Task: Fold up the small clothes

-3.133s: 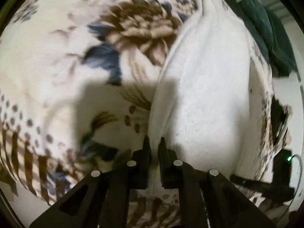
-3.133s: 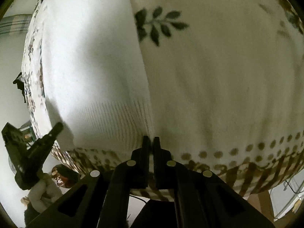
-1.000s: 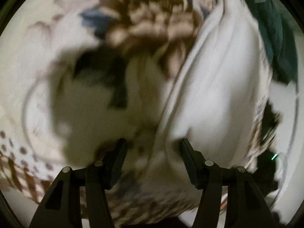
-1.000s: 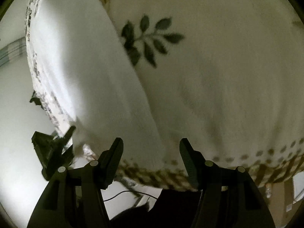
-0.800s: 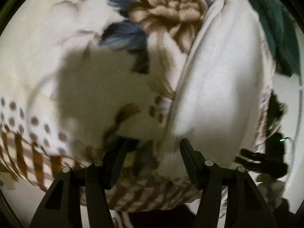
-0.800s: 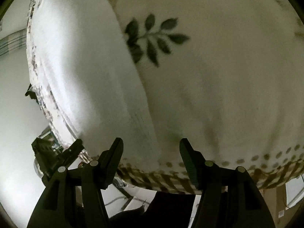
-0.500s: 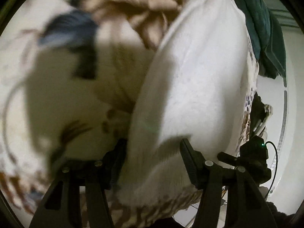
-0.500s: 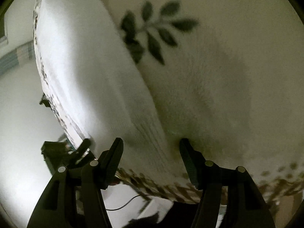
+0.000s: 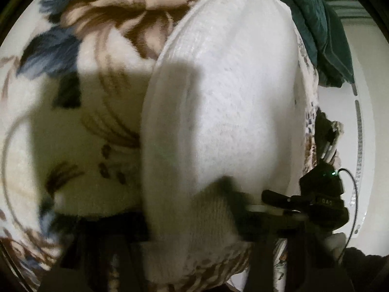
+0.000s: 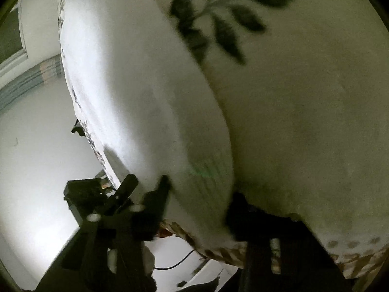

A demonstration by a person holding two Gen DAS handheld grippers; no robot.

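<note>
Your left gripper (image 9: pixel 194 221) is motion-blurred; the white garment (image 9: pixel 218 112) covers its fingertips, so grip cannot be confirmed. Your right gripper (image 10: pixel 198 209) is likewise smeared, the garment's hem (image 10: pixel 206 170) between its fingers. The blanket (image 9: pixel 73 112) runs past every frame edge.

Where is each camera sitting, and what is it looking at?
Left wrist view: sits on the left gripper, looking along its open fingers at the white knitted garment lying on the flowered blanket; the right gripper shows at the right, a dark green cloth beyond.
Right wrist view: sits on the right gripper, looking along its open fingers at the same garment's ribbed hem; the left gripper shows at the left.
Shared: garment, blanket, and each other's gripper.
</note>
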